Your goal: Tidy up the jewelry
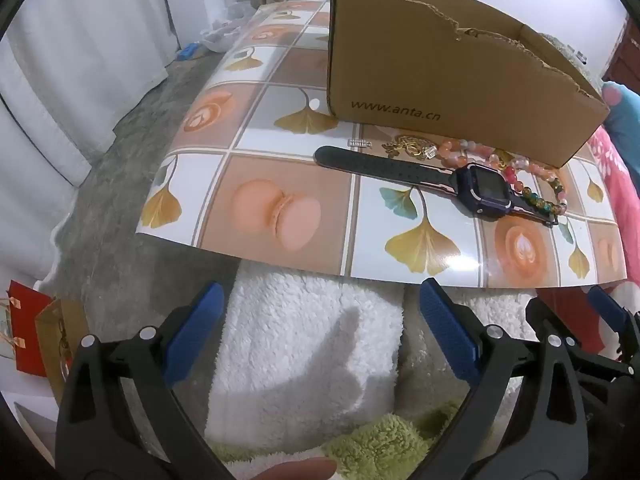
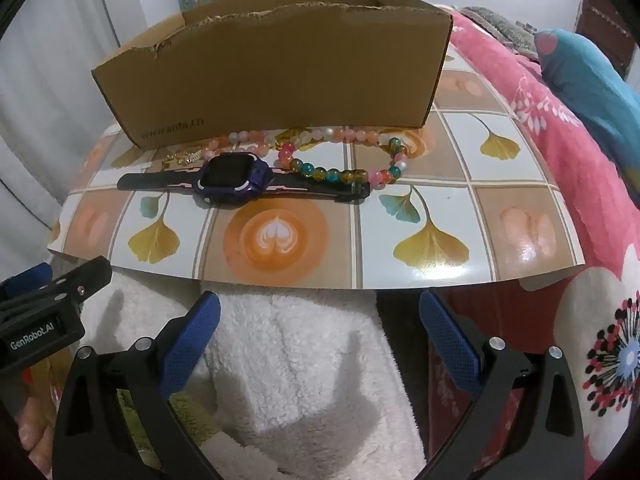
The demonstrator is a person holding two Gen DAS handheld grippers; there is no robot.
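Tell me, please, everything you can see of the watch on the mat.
The watch has a dark purple, squarish case with a blank black screen and a dark strap with pink trim. It looks plastic or rubber. It lies unbuckled and flat, face up, on the mat before the box. Its buckle end touches the bead bracelet.

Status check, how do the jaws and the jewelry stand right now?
Left gripper and right gripper open, empty, short of the mat. Watch, bead bracelets and gold chain lie before the cardboard box. Nothing blocking.
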